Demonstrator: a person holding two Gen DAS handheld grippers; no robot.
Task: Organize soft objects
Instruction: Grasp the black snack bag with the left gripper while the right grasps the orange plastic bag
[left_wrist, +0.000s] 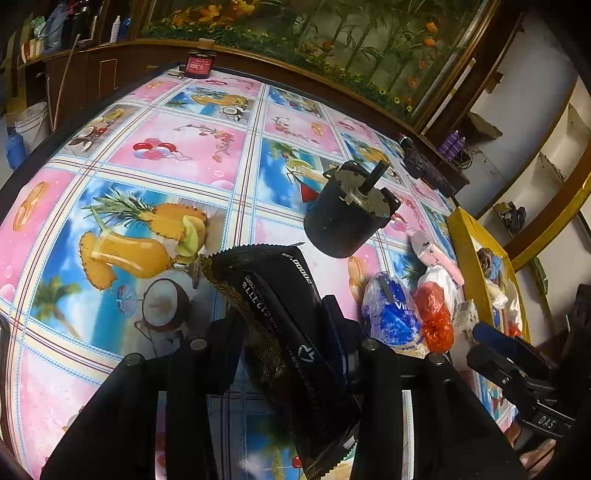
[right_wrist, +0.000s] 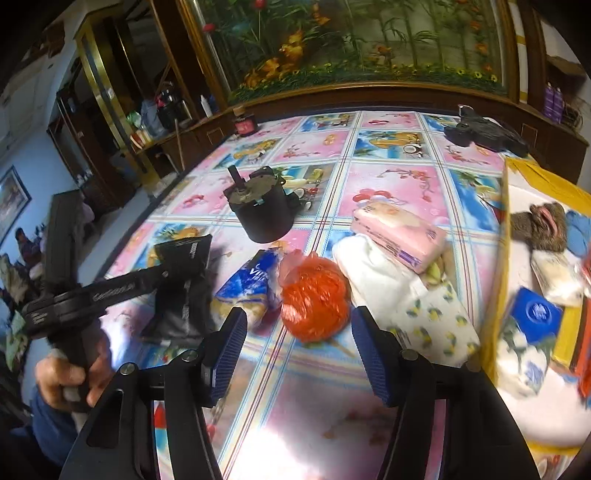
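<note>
At the lower left of the right wrist view, a hand (right_wrist: 70, 376) is gripping the handle of the left gripper (right_wrist: 184, 273), whose fingers are pinching a black foil pouch (right_wrist: 181, 291) and holding it over the patterned tablecloth (right_wrist: 388, 184). In the left wrist view that pouch (left_wrist: 280, 321) is filling the lower centre of the frame, clamped between the dark fingers (left_wrist: 334, 325).

Moving right, a black motor (right_wrist: 264, 210) is standing with its shaft up in the upper middle of the frame. Below it, a blue and white packet (right_wrist: 247, 291) is lying just beside an orange mesh ball (right_wrist: 316, 299). The right gripper (right_wrist: 299, 347) is hovering low in the frame with its blue-padded jaws spread wide and holding nothing, the orange ball sitting just ahead of the gap between them.

Further right, a white bundle (right_wrist: 373, 273) is lying under a pink tissue pack (right_wrist: 399, 232), with a lemon-print cloth (right_wrist: 439, 325) touching the bundle's lower edge. At the right edge, a yellow-rimmed box (right_wrist: 498, 280) is holding several soft items, among them a blue packet (right_wrist: 537, 314) and something brown and fuzzy (right_wrist: 539, 225).
</note>
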